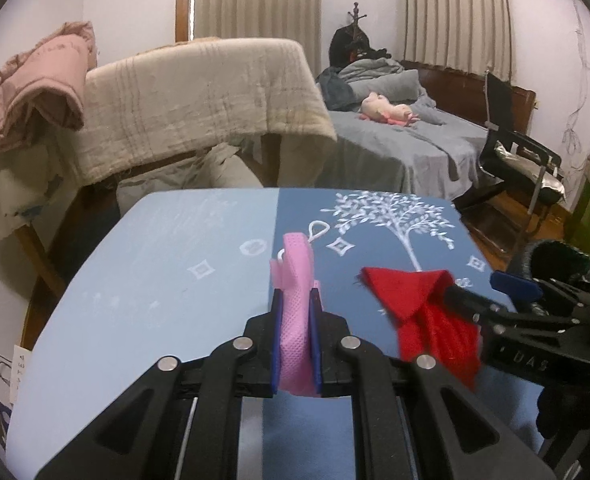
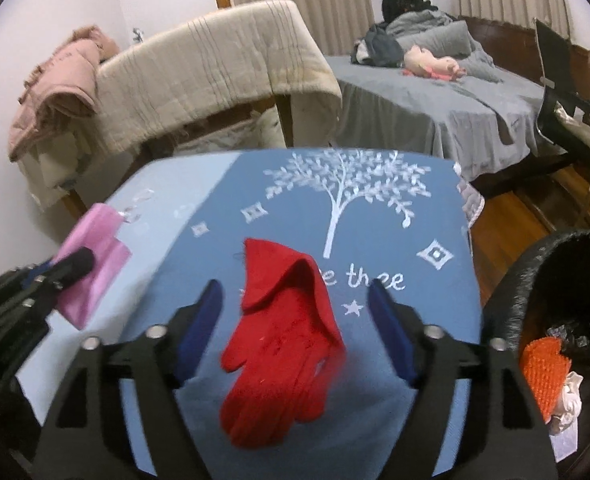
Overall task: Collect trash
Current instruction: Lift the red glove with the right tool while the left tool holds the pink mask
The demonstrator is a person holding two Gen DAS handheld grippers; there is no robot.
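A pink mesh face mask (image 1: 295,272) with a white ear loop stands pinched between the blue pads of my left gripper (image 1: 297,300), which is shut on it above the blue table (image 1: 155,280). In the right wrist view the same mask (image 2: 95,248) and the left gripper (image 2: 75,264) show at the left. My right gripper (image 2: 295,300) is open. A red glove (image 2: 283,328) lies crumpled between its blue pads (image 2: 199,320), and neither pad touches it. From the left wrist, the red glove (image 1: 411,292) sits at the tip of the right gripper (image 1: 485,290).
A bin lined with a black bag (image 2: 555,280) stands just right of the table (image 2: 375,240), with an orange item (image 2: 543,368) and white scraps inside. Behind the table are a frame draped with a beige blanket (image 2: 215,64), a grey bed (image 2: 435,92) and a black chair (image 2: 567,92).
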